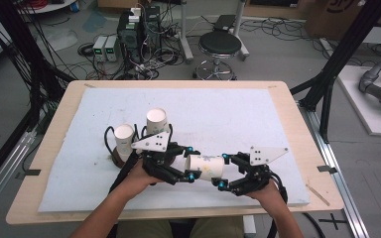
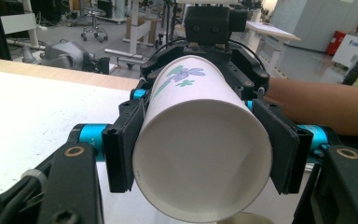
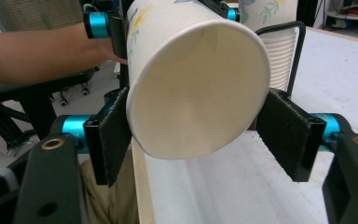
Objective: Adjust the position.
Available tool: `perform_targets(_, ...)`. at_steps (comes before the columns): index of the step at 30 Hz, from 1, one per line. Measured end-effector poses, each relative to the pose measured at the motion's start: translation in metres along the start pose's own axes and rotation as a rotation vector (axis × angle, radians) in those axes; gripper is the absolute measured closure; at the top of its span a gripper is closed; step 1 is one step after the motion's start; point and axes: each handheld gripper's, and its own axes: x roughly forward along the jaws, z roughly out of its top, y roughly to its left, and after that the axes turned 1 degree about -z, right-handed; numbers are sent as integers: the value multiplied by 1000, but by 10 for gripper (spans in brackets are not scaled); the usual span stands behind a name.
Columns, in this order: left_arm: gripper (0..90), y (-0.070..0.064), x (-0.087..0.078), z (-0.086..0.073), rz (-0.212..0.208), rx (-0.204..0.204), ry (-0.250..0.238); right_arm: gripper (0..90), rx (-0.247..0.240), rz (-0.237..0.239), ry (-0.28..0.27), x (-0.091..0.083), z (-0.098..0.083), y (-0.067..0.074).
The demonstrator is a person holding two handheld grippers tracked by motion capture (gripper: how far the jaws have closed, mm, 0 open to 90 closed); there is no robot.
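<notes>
A white paper cup [image 1: 206, 167] with a flower print lies level in the air near the table's front edge, held between the two grippers. My left gripper [image 1: 191, 162] is shut on its base end; in the left gripper view both pads [image 2: 121, 144] press the cup [image 2: 200, 158], whose closed bottom faces the camera. My right gripper [image 1: 222, 170] has the mouth end between its jaws. In the right gripper view the open mouth of the cup [image 3: 196, 84] faces the camera, and both black pads [image 3: 114, 135] touch its rim.
Two stacks of paper cups [image 1: 124, 139] [image 1: 157, 121] stand in black wire holders left of the hands on the white mat [image 1: 228, 114]. One stack [image 3: 279, 51] is close behind the held cup. A stool [image 1: 220, 47] and electronics [image 1: 139, 29] stand on the floor beyond the table.
</notes>
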Motion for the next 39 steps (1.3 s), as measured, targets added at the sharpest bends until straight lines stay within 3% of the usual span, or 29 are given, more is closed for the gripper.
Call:
perform_targets(9,371,0,0,-3,-15,-6,1,363,3,20,-44,-6,1,-1)
perform_targets(17,365,-2,1,-3,-2,-16,35,416,10,22,-21,-7,1,-1)
perform_targets(18,340,-3,1,-3,10,-19,39,418,13,22,-18,-7,1,-1)
perform_targets(20,174,-4,1,-3,31,-49,45,418,14,19,-10,-7,2,-1)
perform_targets(23,136,-4,-2,-2,50,-47,60,418,13,12,3,-9,3,-1)
perform_targets(33,139,-10,-8,14,128,16,161,413,-1,-30,95,-14,15,0)
perform_targets(39,140,-11,-3,19,136,38,240,412,-46,-60,210,-13,33,0)
